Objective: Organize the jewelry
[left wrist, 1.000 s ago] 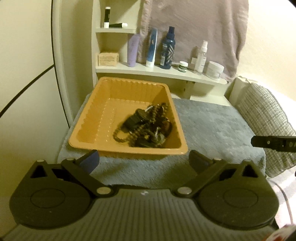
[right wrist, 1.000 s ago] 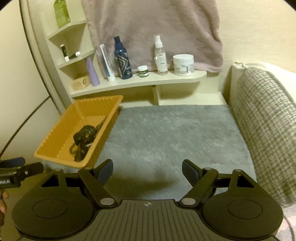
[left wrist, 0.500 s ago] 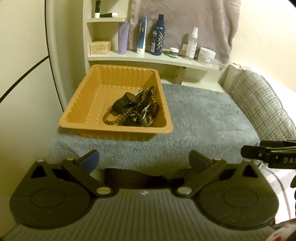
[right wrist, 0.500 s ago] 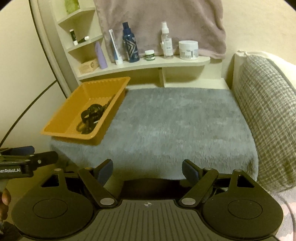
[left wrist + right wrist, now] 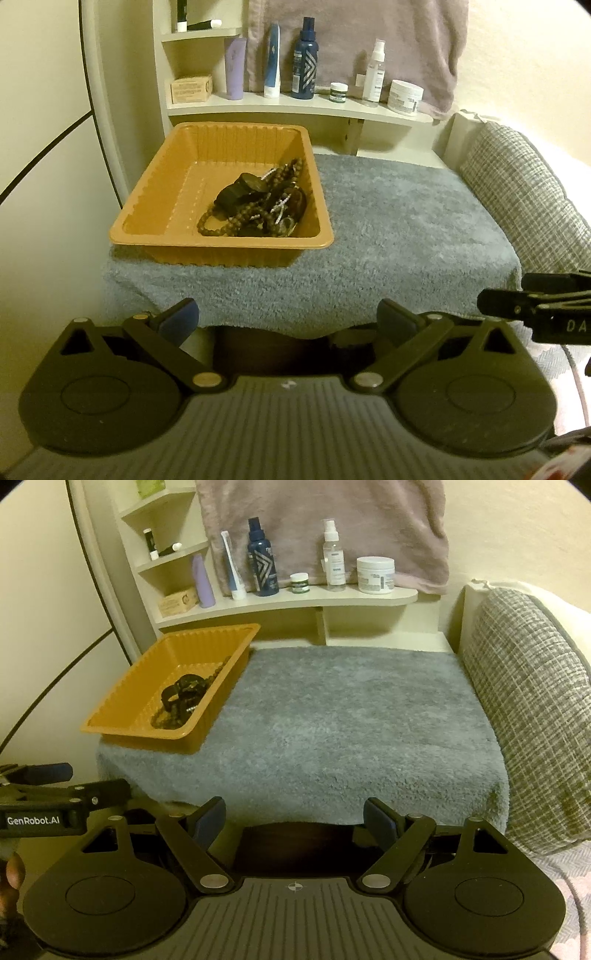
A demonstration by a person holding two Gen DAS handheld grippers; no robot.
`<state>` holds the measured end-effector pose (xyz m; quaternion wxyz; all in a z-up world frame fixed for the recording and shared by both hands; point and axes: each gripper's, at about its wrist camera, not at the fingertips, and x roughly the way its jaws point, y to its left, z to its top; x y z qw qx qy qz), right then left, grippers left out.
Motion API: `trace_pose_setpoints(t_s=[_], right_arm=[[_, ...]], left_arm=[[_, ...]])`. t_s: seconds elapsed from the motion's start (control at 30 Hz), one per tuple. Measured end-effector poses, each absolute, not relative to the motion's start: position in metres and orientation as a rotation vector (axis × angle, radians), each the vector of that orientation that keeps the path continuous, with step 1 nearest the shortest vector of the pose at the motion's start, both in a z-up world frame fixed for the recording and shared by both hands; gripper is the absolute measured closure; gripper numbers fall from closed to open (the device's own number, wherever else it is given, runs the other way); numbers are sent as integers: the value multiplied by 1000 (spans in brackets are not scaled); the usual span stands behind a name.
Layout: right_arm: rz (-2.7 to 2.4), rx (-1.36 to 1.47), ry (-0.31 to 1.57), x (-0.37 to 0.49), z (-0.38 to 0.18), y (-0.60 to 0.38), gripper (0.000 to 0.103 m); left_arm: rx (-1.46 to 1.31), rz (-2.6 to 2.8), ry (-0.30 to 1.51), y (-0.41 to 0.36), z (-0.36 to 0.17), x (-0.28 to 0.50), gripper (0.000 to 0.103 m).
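An orange plastic tray (image 5: 155, 206) sits on the left part of a grey towel-covered table (image 5: 399, 221). A tangle of dark bead bracelets and necklaces (image 5: 255, 206) lies in its right half. The tray (image 5: 125, 701) and the jewelry (image 5: 184, 698) also show in the right wrist view. My left gripper (image 5: 288, 317) is open and empty, held off the table's front edge, below the tray. My right gripper (image 5: 295, 814) is open and empty, off the front edge near the middle of the towel (image 5: 354, 723).
A cream shelf (image 5: 295, 107) behind the table holds bottles, tubes, jars and a small box. A purple-grey cloth (image 5: 321, 524) hangs above it. A grey checked cushion (image 5: 535, 701) borders the table's right side. A wall stands at the left.
Both grippers have pulled back from the table, so the tray and towel look smaller and farther away. Both grippers stay open.
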<state>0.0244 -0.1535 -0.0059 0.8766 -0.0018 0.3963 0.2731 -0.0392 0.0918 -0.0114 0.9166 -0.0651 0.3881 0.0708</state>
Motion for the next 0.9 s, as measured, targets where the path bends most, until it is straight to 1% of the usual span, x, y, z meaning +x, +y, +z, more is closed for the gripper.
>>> trace_pose_setpoints(t_s=[0.9], right_arm=[[567,-8,813,26,-3,-155,22]], left_arm=[[-117,131,783,87,-9,-39,1]])
